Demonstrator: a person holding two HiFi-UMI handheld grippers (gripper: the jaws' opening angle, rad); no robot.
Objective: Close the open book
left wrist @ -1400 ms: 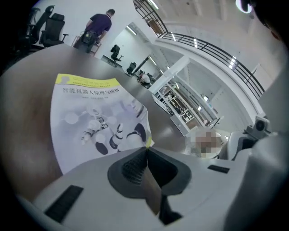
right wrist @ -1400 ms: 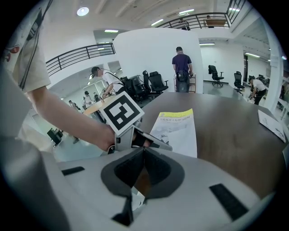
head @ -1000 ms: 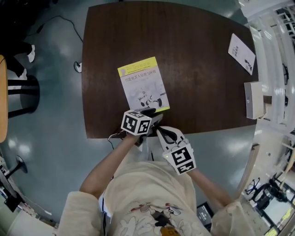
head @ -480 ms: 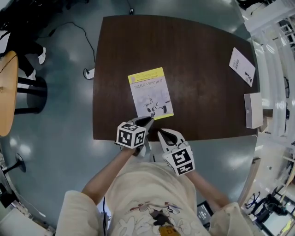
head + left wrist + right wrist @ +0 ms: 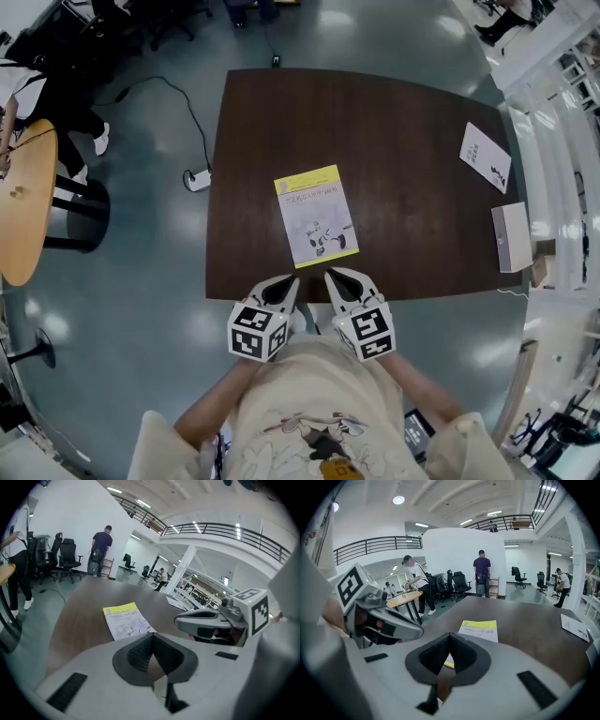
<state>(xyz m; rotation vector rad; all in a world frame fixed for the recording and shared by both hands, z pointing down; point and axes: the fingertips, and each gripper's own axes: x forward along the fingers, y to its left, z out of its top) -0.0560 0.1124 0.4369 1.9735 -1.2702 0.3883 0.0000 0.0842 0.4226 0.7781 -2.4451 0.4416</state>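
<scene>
**Both grippers backing away from a shut book**

The book (image 5: 316, 215) is lying closed, cover up, on the surface (image 5: 412, 141), a little in from its near edge. The left gripper (image 5: 284, 284), over that stretch of the surface a second ago, is retreating to the near edge. Its fingers have just been closing and are meeting on nothing. The right gripper (image 5: 337, 278) is drawing back beside it at that same edge, fingers also pressed together and empty. The closing looks finished.
</scene>
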